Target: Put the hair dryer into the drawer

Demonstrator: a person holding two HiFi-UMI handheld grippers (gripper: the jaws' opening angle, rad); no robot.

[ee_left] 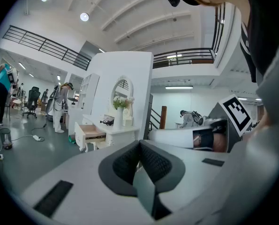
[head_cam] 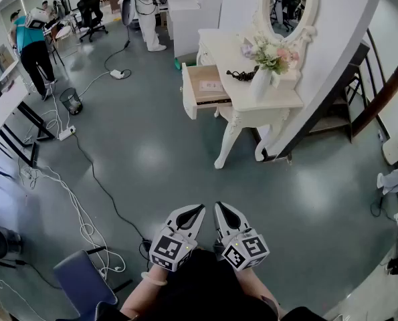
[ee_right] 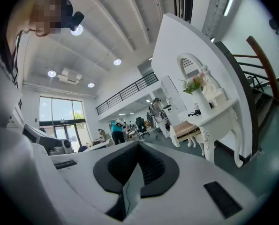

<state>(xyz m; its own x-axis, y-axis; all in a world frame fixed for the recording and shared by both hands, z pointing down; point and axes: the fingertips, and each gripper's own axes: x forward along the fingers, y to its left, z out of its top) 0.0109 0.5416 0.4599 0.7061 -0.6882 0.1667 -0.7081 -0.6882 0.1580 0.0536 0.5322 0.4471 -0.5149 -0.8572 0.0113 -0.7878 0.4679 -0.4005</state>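
The black hair dryer (head_cam: 241, 75) lies on top of the white dressing table (head_cam: 225, 49), beside a white vase of flowers (head_cam: 262, 79). The table's drawer (head_cam: 204, 85) stands pulled out, and its wooden bottom shows bare. My left gripper (head_cam: 200, 208) and right gripper (head_cam: 219, 205) are side by side at the bottom of the head view, far from the table, both shut and holding nothing. In the left gripper view the shut left gripper (ee_left: 139, 144) points toward the distant drawer (ee_left: 93, 134). In the right gripper view the right gripper (ee_right: 138, 146) faces the hair dryer (ee_right: 194, 112) on the table.
Grey floor lies between me and the table. White cables (head_cam: 65, 192) and a power strip (head_cam: 66, 133) run along the left, near a mesh bin (head_cam: 71, 100). A blue chair (head_cam: 85, 279) stands at lower left. People (head_cam: 28, 42) work at the far left.
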